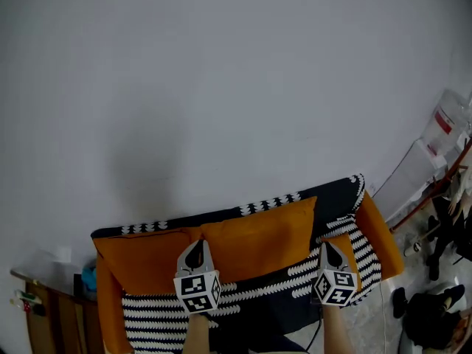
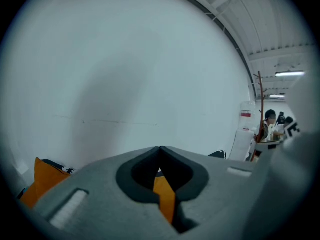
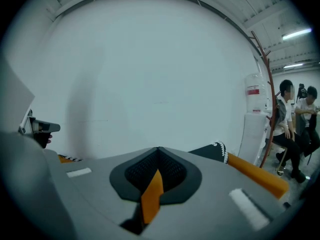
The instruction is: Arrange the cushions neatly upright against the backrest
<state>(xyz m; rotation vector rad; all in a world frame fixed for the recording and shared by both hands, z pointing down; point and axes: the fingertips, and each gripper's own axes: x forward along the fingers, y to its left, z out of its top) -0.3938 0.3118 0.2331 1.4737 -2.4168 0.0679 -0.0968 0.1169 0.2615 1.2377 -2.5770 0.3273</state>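
My left gripper (image 1: 195, 251) and right gripper (image 1: 330, 248) are both clenched on the plump orange fabric cushion (image 1: 258, 234), one toward each end. It stands against the backrest of the orange sofa (image 1: 385, 236), just below the black-and-white fringed throw (image 1: 335, 196).

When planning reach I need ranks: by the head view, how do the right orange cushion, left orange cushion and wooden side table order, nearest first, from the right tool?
1. Right orange cushion: just left of the right tool, edge pinched in it.
2. Left orange cushion: further left.
3. Wooden side table: far left, lower corner.
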